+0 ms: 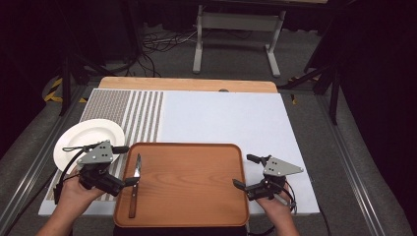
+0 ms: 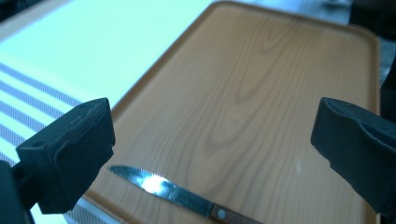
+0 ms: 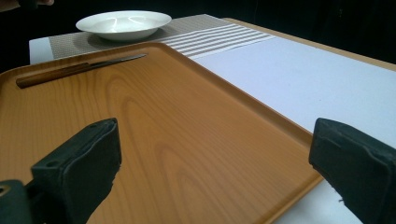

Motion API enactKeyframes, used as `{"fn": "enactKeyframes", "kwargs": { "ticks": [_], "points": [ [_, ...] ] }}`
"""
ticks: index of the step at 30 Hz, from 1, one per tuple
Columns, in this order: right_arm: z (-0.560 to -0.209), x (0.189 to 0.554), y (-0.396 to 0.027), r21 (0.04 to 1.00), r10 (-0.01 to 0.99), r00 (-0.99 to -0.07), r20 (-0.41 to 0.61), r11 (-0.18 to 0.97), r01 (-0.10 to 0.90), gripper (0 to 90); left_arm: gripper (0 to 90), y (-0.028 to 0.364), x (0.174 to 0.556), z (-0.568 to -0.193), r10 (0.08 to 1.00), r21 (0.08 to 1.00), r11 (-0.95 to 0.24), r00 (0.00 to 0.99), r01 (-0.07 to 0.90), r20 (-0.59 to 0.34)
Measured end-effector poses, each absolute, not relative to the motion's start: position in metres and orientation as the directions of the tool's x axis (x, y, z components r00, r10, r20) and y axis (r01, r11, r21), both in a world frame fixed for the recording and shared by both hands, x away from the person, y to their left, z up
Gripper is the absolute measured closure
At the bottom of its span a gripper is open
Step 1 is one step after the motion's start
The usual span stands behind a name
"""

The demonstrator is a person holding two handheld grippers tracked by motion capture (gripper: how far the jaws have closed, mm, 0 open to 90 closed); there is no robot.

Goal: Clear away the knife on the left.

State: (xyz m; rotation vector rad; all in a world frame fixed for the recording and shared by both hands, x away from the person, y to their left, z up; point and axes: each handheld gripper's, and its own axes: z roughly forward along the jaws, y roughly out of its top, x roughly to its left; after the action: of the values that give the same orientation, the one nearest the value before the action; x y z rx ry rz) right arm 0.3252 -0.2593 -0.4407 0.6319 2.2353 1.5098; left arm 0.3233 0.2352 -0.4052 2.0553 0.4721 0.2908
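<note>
A wooden tray (image 1: 192, 187) lies at the near edge of the table. On its left part rests a steak knife (image 1: 134, 186) with a wooden handle and a serrated blade that points away from me. My left gripper (image 1: 129, 165) is open at the tray's left rim, its jaws either side of the blade. In the left gripper view the knife (image 2: 173, 191) lies low between the wide jaws of that gripper (image 2: 212, 123). At the tray's right rim my right gripper (image 1: 244, 171) is open and holds nothing. Its own view looks across the tray (image 3: 163, 121) to the knife (image 3: 74, 69).
A white plate (image 1: 88, 137) sits on a grey striped placemat (image 1: 142, 115) left of the tray, and appears as the plate (image 3: 123, 23) in the right gripper view. A white mat (image 1: 226, 118) covers the table beyond. A white table frame (image 1: 236, 29) and cables stand on the floor behind.
</note>
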Motion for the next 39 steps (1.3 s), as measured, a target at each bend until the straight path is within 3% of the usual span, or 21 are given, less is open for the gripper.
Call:
{"fn": "enactKeyframes", "kwargs": {
  "ticks": [11, 26, 35, 39],
  "points": [
    [-0.441, 0.325, -0.260, 0.934, 0.551, -0.833, -0.049, 0.320, 0.156, 3.0, 0.4, 0.263, 0.315, -0.425, 0.473, 0.955, -0.232, 0.879, 0.183, -0.054],
    [-0.441, 0.325, -0.262, 0.937, 0.552, -0.833, -0.049, 0.314, 0.153, 3.0, 0.3, 0.286, 0.309, -0.462, 0.499, 0.974, -0.151, 0.864, 0.170, -0.074],
    [-0.444, 0.327, -0.266, 0.941, 0.559, -0.828, -0.039, 0.300, 0.158, 3.0, 0.2, 0.292, 0.310, -0.479, 0.517, 0.962, -0.204, 0.854, 0.184, -0.054],
    [-0.446, 0.328, -0.268, 0.943, 0.566, -0.824, -0.022, 0.287, 0.171, 2.9, 0.2, 0.294, 0.312, -0.484, 0.513, 0.963, -0.174, 0.854, 0.207, -0.091]
  ]
}}
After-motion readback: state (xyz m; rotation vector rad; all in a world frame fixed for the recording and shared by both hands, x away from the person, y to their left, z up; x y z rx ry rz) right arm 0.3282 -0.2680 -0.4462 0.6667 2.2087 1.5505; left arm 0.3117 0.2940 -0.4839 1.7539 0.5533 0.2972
